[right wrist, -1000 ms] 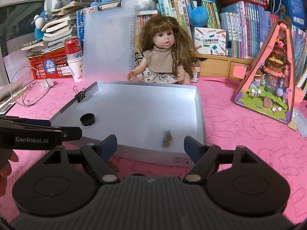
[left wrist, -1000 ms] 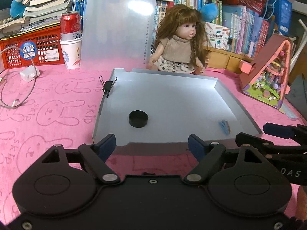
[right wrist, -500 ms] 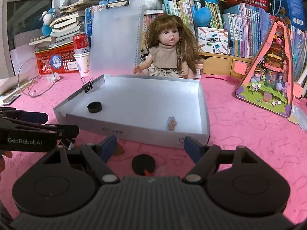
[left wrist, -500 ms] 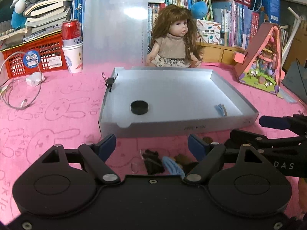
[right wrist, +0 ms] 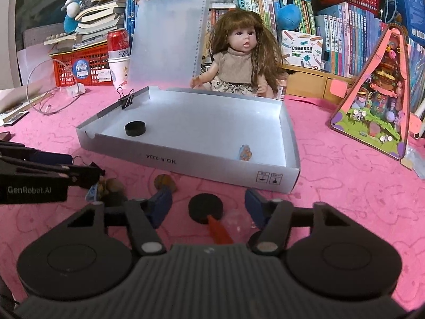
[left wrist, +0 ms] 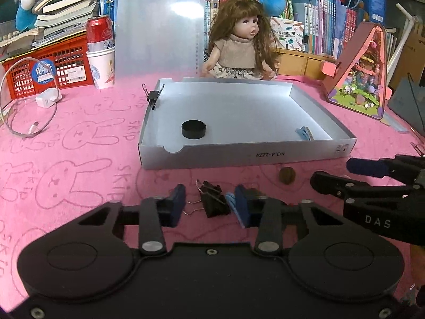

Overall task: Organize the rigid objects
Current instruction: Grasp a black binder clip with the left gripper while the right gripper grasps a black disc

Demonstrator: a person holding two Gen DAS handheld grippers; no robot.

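**Pink table, two claws closing on the loose pieces in front of the tray**

Pink rabbit-print cloth covers the table, and the grey card tray sits in the middle of it. A second ago both claws stood wide, close up to the tray's near wall. Now they have drawn back to the strip of table in front of that wall and both are narrowing.

The left claw is closing with a black binder clip between its jaws. A gap still shows on the clip's left side, so it is not gripped yet. The right claw is also closing, about half wide, with a black disc lying between its jaws and clear of both pads. It looks like the start of two pickups at once, with the tray as the likely destination.

Already inside the tray are a black cap towards its left wall and a small blue piece near its front right corner. A second binder clip is pinched onto its left wall.

A blue scrap touches the left claw's right finger and may get caught in the grip. An orange-red stick rests against the disc. A brown round piece lies between the claws, just in front of the tray. Behind the tray sit a doll and a clipboard, well out of the way.
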